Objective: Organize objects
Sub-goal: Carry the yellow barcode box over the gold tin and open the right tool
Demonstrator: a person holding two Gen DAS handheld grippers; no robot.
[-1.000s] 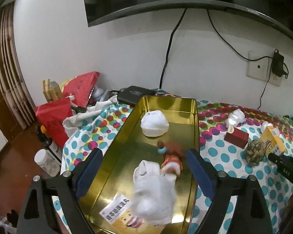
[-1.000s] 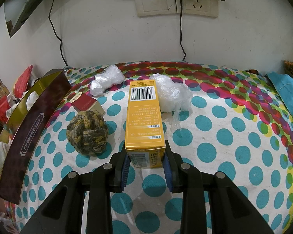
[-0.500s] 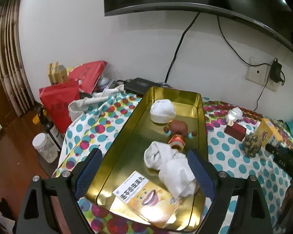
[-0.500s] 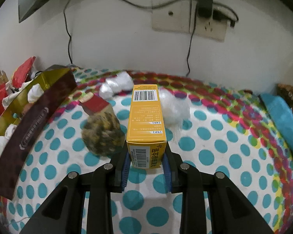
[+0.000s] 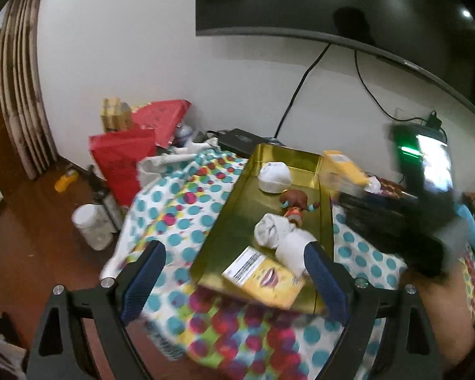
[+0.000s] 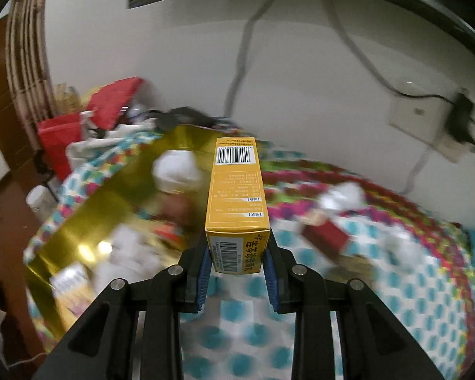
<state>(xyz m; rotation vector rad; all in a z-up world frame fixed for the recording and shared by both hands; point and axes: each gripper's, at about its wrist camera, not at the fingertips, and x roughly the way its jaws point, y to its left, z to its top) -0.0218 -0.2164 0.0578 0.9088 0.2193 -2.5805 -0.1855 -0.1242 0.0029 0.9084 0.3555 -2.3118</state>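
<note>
**Yellow carton being held beside the gold tray**

A tall yellow cardboard carton with printed barcodes (image 6: 236, 202) is being gripped at its near end by the right gripper (image 6: 237, 272), whose blue-padded fingers (image 6: 203, 280) are being pressed against both of its sides. The carton is being carried clear of the cloth, level with the right-hand wall of the long gold metal tray (image 6: 104, 209); in the left wrist view the same carton (image 5: 343, 167) is being seen blurred just beside the tray's far right corner, with the dark body of the right gripper (image 5: 392, 224) behind it.

The left gripper (image 5: 234, 272) is being held wide open with nothing between its blue pads (image 5: 144, 280), over the near end of the tray (image 5: 234, 218). Inside the tray, a round white cloth cap (image 5: 275, 177) is being seen at the far end, a small brown toy figure (image 5: 296, 201) near the middle, a bundle of white socks (image 5: 285, 240) just beside it, and a flat yellow packet with a white label (image 5: 262, 277) at the near edge.

The tray is being supported by a white cloth with teal and multicoloured dots (image 5: 174, 202). On that cloth, to the right of the carton, a small dark red box (image 6: 326, 234) is being seen, blurred. A red paper bag (image 5: 120, 158) is standing to the left, and a black screen (image 5: 332, 3) is mounted on the wall above.
</note>
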